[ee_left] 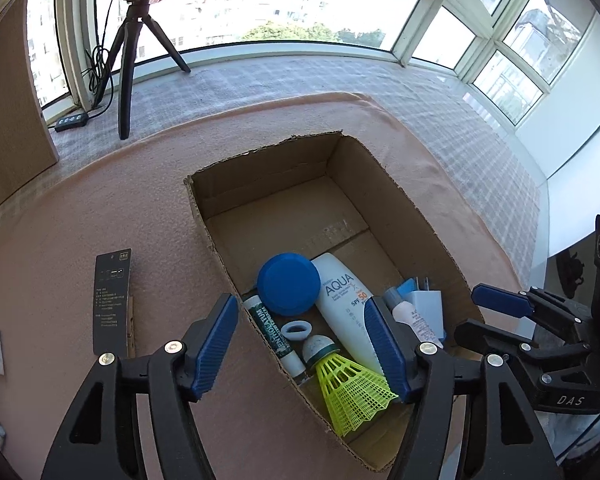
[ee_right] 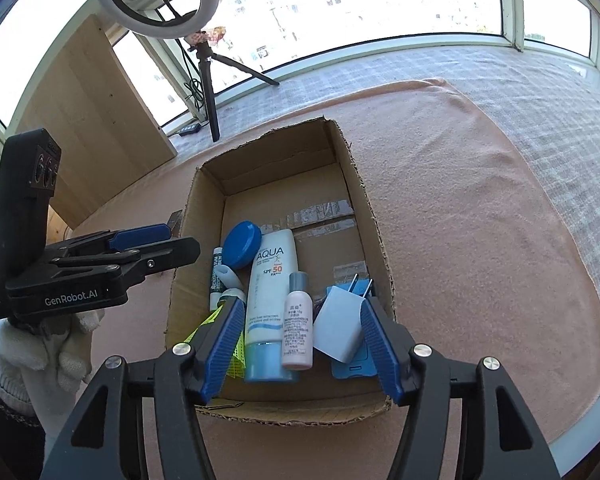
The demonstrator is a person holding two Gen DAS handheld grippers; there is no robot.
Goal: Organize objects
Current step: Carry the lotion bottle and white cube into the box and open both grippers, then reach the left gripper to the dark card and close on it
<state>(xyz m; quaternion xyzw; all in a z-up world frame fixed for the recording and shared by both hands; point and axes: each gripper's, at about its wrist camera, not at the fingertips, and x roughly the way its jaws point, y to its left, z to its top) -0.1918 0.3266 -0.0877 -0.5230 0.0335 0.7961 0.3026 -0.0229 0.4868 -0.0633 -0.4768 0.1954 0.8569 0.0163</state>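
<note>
**Both grippers open over the packed box**

Left gripper hangs with jaws spread and empty above the yellow shuttlecock; right gripper gapes likewise over the white charger plug and small pink bottle. Both lie inside the cardboard box, beside the sunscreen tube and blue round lid. Beyond stands a tripod.

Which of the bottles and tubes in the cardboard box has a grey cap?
The small pink bottle, lying between the white AQUA sunscreen bottle and the white charger plug. The sunscreen's cap is light blue, and the dark green tube is white-ended.
</note>
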